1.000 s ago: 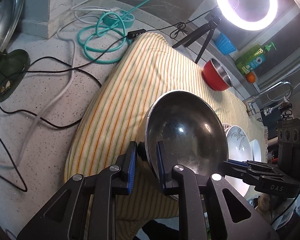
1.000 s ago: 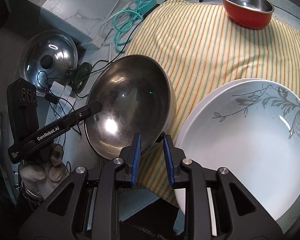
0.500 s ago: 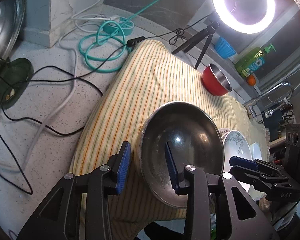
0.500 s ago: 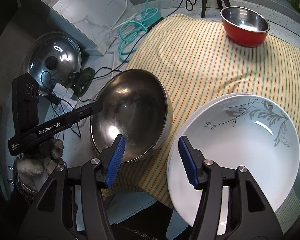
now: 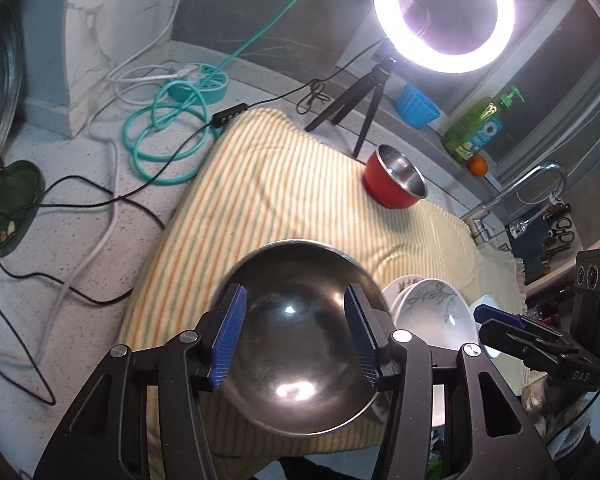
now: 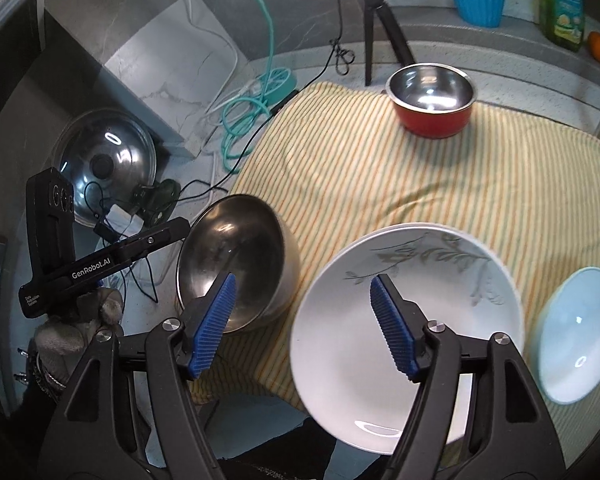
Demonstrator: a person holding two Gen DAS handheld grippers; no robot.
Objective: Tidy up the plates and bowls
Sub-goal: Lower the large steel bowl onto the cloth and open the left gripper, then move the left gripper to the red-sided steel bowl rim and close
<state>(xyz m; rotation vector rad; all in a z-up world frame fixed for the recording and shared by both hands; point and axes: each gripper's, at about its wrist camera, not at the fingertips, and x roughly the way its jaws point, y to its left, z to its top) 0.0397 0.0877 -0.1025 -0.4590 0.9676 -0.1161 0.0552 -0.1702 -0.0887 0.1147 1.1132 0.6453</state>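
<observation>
The steel bowl [image 6: 236, 260] sits at the near-left edge of the striped cloth [image 6: 440, 168] on the bench [image 5: 80, 208], mouth up and tipped slightly toward the cloth's left edge; being round, it has no long axis. The left gripper [image 5: 296, 336] hangs above it, jaws just opened about halfway, touching nothing. The right gripper [image 6: 304, 320] has also just opened wide and is empty. At 3 o'clock of the bowl, just beside it, lies the flowered white plate [image 6: 412, 320], stacked on another, then a pale blue bowl [image 6: 576, 332]. A red bowl [image 6: 432, 100] stands well apart at 1 o'clock, before the tripod [image 6: 380, 24].
</observation>
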